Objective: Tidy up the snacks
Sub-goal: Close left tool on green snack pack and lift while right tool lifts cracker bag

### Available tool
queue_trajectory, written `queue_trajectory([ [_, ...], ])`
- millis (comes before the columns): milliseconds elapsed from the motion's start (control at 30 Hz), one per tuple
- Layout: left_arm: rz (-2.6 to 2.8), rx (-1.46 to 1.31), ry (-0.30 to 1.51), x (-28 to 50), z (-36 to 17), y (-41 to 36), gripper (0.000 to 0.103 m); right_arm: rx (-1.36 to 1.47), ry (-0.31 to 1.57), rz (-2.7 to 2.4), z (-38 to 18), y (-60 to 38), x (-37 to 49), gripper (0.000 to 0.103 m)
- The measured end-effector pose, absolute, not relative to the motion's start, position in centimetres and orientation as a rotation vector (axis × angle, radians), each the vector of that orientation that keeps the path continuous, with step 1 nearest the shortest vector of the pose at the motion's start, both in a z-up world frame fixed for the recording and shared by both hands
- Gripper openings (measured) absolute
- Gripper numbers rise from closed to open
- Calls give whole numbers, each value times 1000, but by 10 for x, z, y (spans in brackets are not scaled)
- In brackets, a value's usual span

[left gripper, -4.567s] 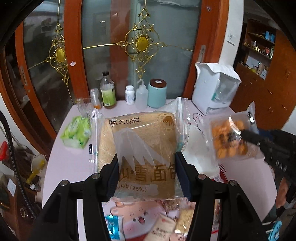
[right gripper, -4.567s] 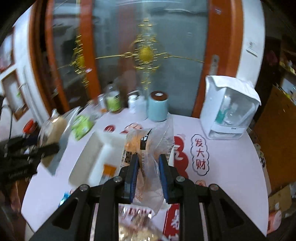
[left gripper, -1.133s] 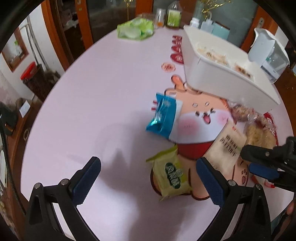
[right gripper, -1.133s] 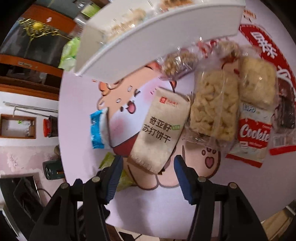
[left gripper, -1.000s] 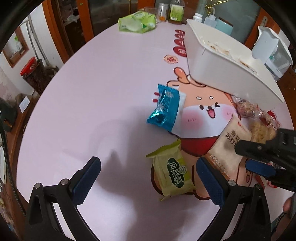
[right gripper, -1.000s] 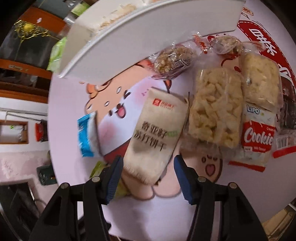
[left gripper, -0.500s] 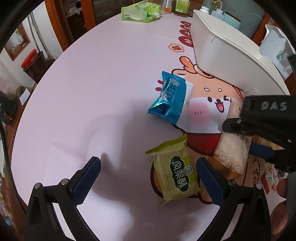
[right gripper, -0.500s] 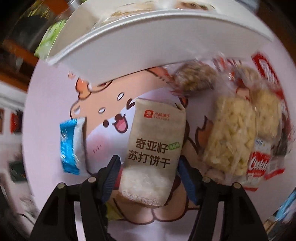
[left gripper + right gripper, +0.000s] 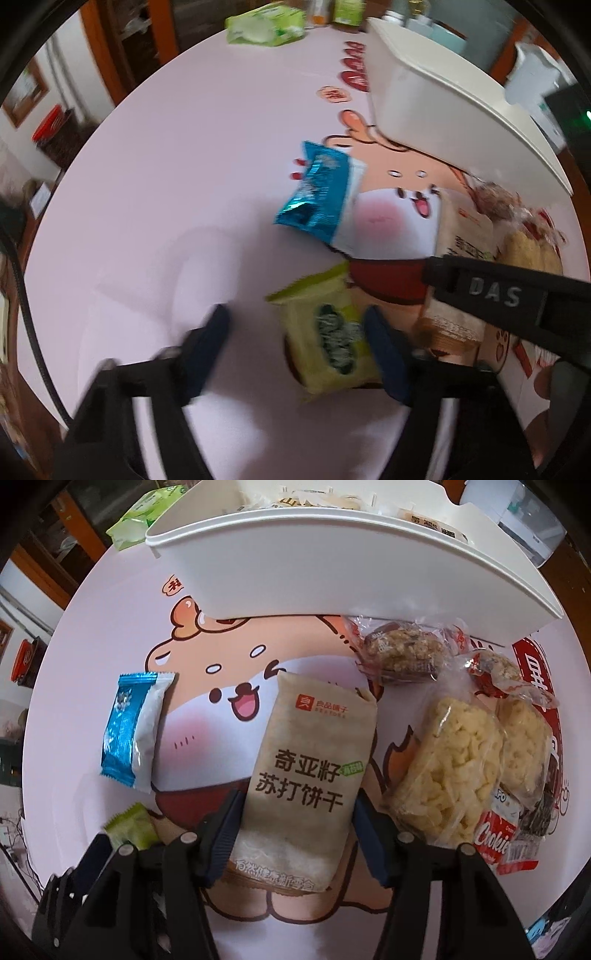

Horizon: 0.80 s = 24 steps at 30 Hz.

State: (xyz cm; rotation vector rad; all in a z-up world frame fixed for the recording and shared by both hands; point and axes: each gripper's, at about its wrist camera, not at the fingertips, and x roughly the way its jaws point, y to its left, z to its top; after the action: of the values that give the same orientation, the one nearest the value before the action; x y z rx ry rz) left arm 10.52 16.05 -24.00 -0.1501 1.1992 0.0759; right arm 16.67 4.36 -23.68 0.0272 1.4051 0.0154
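Snacks were seen scattered over a pink round table (image 9: 92,602) printed with a cartoon animal, in front of a white plastic bin (image 9: 332,565) that already held several packets. A beige soda-cracker packet (image 9: 306,771) lay flat on the print, and the right gripper (image 9: 295,830) was positioned around its lower part, its blue-padded jaws spread wide with one pad at each long edge of the packet; whether the pads were touching the wrapper could not be told. In the left wrist view, a green snack packet (image 9: 328,339) was found just beside the right pad of the left gripper (image 9: 295,332), whose jaws were held apart and only partly astride the packet, the left pad being over bare table; that view was blurred. A blue foil packet (image 9: 129,731) was lying to the left of the cracker packet, well apart from it. To the right, two clear bags of puffed yellow sticks (image 9: 450,775) were lying side by side, with a red Cookie packet (image 9: 495,838) near their lower ends and a wrapped oat bar (image 9: 402,653) close to the bin wall. A green tissue pack (image 9: 264,24) was resting at the far table edge.
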Motion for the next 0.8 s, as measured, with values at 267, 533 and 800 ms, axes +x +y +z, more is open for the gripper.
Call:
queue_trajectory([
  [267,62,-114,1208,104,-236,156,39,58,1368,75,-213,13,142,59],
  [533,57,-102,1147,103,-204,156,39,44,1259,99,-168,-17,125,59],
  [800,16,-83,1037,113,-154,136,39,67,1158,86,-127,-32,143,59],
])
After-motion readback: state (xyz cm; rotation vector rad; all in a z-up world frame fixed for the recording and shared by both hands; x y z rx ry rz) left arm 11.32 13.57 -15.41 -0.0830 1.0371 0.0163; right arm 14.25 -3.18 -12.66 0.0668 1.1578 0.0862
